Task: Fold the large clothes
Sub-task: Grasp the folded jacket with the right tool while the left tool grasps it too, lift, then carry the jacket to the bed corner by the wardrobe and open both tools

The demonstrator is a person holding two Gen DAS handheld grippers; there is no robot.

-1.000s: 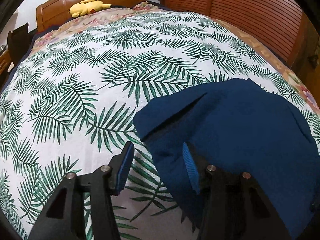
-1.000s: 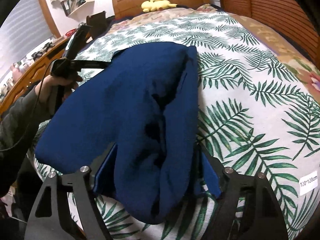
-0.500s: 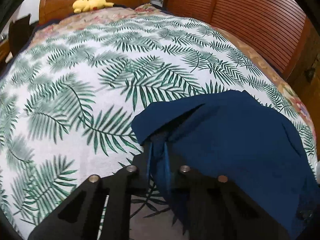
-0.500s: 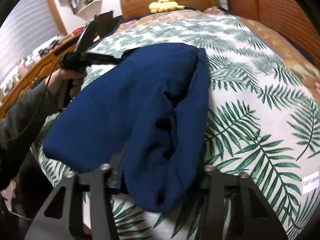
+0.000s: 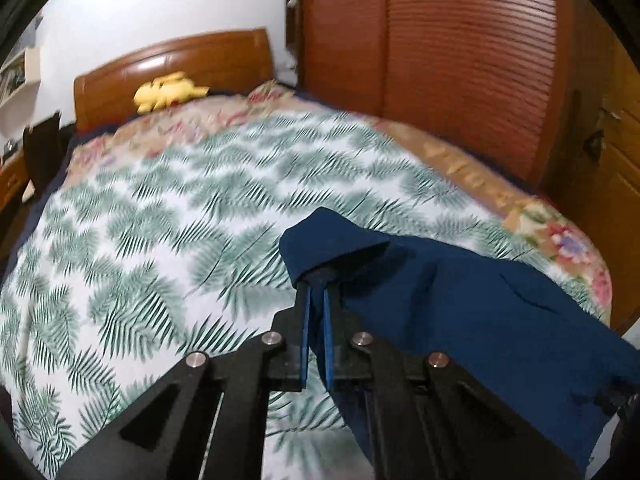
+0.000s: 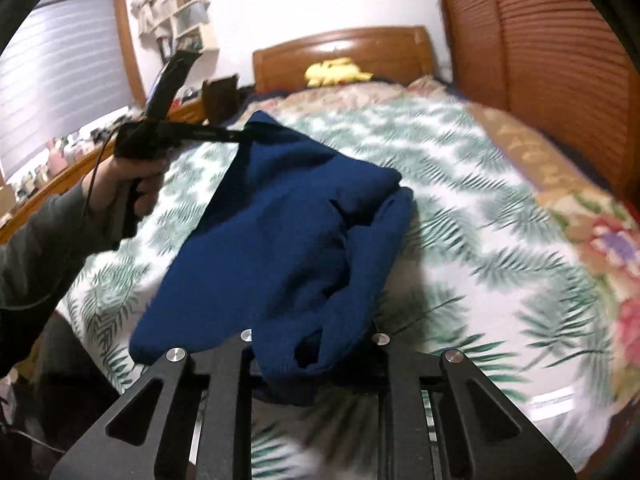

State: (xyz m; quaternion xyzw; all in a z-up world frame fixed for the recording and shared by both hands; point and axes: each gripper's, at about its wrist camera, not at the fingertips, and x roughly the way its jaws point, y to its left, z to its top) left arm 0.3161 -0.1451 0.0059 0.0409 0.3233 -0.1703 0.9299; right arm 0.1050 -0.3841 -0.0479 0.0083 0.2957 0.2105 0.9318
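1. Fabric is now caught at both ends: a second ago both pairs of fingers stood apart around the blue garment (image 6: 288,232); now the left gripper (image 5: 316,312) is clamped on one corner, and the right gripper (image 6: 312,364) is closing on a thick bunch of cloth between its fingers.
2. Garment no longer lies flat on the leaf-print bedspread (image 5: 160,240); its gripped edges hang lifted above it, the middle sagging onto the bed.
3. Judged from this, the pick-up is done and a fold-over can begin.
4. Count: one garment, two grippers, one hand (image 6: 120,184) in view, one yellow plush toy (image 5: 168,90) by the one headboard (image 5: 180,60).
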